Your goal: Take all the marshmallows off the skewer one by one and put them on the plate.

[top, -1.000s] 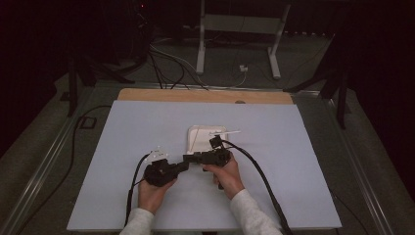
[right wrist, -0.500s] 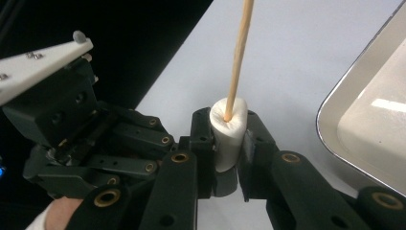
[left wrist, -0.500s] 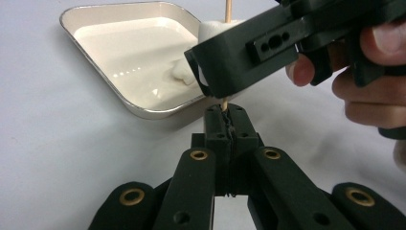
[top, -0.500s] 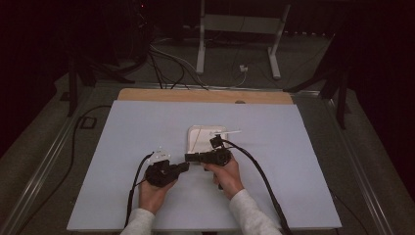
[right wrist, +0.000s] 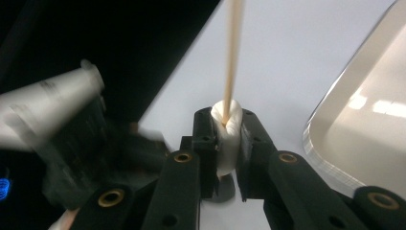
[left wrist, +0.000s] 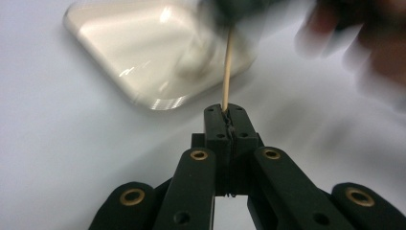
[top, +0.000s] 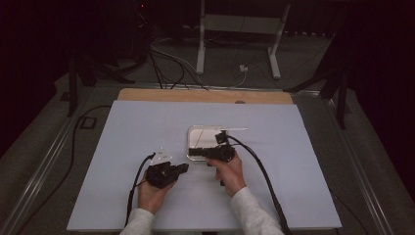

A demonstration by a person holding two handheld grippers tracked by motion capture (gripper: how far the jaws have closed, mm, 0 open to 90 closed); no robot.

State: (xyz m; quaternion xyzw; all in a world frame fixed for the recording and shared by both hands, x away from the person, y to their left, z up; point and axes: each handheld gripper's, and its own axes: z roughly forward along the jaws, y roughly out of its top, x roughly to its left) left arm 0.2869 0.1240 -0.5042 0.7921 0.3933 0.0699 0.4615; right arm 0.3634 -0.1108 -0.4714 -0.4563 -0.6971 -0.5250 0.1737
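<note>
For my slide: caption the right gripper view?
Right gripper squeezes a white marshmallow pierced by a wooden skewer, beside a white tray.

The black tongs (right wrist: 225, 122) are squeezing a white marshmallow (right wrist: 226, 139) on a tan wooden skewer (right wrist: 233, 52); a glossy cream tray (top: 195, 134) is lying on the pale lavender-grey bench (top: 122, 132).

The right gripper (right wrist: 225, 125) squeezes a white marshmallow (right wrist: 226, 139) pierced by a wooden skewer (right wrist: 233, 52).

We count one white tray (top: 203, 135), one wooden skewer (left wrist: 226, 72), one marshmallow (right wrist: 227, 139) and two black grippers, a left gripper (top: 182, 168) and a right gripper (top: 192, 153), on one table (top: 122, 147).
</note>
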